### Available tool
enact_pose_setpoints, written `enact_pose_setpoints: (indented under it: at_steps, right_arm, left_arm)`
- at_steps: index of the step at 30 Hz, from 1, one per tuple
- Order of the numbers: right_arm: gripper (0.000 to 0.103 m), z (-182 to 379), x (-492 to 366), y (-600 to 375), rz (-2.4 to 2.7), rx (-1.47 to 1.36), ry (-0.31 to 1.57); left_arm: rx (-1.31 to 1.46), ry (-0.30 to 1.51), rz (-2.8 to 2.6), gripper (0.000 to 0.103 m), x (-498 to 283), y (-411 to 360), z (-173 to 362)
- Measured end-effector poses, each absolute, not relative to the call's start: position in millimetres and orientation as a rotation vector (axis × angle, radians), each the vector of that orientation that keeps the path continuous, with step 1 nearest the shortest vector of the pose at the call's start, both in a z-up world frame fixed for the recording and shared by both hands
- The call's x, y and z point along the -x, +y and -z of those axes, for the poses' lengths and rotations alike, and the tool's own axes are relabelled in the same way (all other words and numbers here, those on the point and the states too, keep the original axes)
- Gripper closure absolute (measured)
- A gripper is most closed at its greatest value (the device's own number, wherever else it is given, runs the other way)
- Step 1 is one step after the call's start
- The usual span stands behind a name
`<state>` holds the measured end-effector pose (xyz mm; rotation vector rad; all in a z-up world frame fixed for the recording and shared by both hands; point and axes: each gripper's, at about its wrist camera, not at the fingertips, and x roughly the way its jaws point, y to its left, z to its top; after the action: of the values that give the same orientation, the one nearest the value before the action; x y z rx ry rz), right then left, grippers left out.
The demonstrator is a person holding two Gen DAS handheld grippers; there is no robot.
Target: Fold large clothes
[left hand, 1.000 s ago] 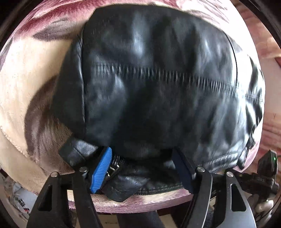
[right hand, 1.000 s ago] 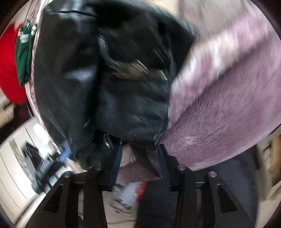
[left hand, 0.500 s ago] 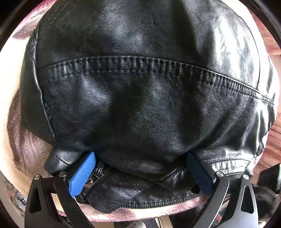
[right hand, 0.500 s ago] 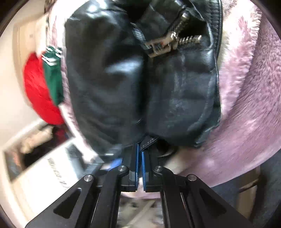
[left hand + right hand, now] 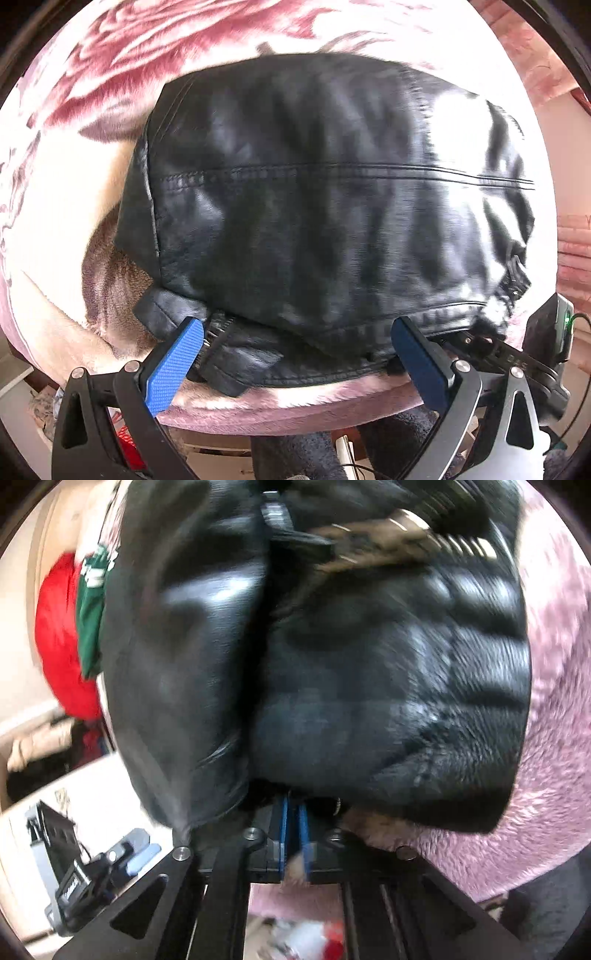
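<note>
lying folded on pink blanket (image 5: pixel 110 74), glossy black leather jacket (image 5: pixel 332 206)

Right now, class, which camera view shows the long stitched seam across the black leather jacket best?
The left wrist view: the black leather jacket's stitched seam runs sharp and unbroken across the panel. The right wrist view is blurred, showing only folded bulk and zipper teeth, with no seam discernible.

Black tongs (image 5: pixel 295 354) with 2 blue textured pads (image 5: pixel 173 369).
</note>
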<state>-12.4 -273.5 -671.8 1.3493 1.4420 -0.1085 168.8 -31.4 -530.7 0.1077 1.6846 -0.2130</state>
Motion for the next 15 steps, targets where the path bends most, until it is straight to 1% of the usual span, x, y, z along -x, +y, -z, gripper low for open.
enact_pose_setpoints:
  at_steps: [1,2,4,7,8,10,11,12,13,14,15]
  right_arm:
    - [0.047,661.6,14.5,-281.0,0.106,-1.364,1.429]
    - [0.042,649.4,18.1,-290.6,0.079,-1.395,1.389]
    - [0.039,630.9,23.9,-305.1,0.048,-1.416,1.354]
    - [0.036,608.4,34.5,-334.4,0.061,-1.399,1.296]
    - [0.032,604.4,35.6,-348.7,0.083,-1.383,1.293]
    - [0.030,607.1,39.2,-384.9,0.120,-1.366,1.280]
    - [0.026,612.4,35.7,-399.0,0.147,-1.340,1.298]
    - [0.020,618.9,39.2,-411.4,0.157,-1.325,1.304]
    - [0.016,629.7,32.8,-424.2,0.156,-1.304,1.303]
    - [0.013,635.3,25.8,-428.3,0.160,-1.283,1.299]
    - [0.013,647.6,16.5,-436.2,0.148,-1.269,1.289]
  left_arm:
    - [-0.094,1.684,0.223,0.000,-169.0,-36.8,527.4]
    - [-0.085,1.683,0.232,0.000,-166.8,-41.2,524.4]
    - [-0.067,1.673,0.272,0.000,-159.8,-61.0,519.2]
    - [-0.119,1.655,0.319,0.000,-148.0,-89.4,523.9]
    - [-0.134,1.653,0.324,0.000,-150.3,-98.9,525.4]
    - [-0.148,1.642,0.317,0.000,-160.7,-125.6,540.0]
    - [-0.154,1.643,0.310,0.000,-164.2,-133.3,542.7]
    - [-0.161,1.643,0.306,0.003,-163.5,-145.1,548.7]
    - [-0.162,1.631,0.300,0.006,-164.0,-152.6,548.8]
    - [-0.147,1.610,0.299,0.009,-167.8,-161.5,549.8]
    - [-0.130,1.585,0.300,0.009,-171.2,-167.0,547.6]
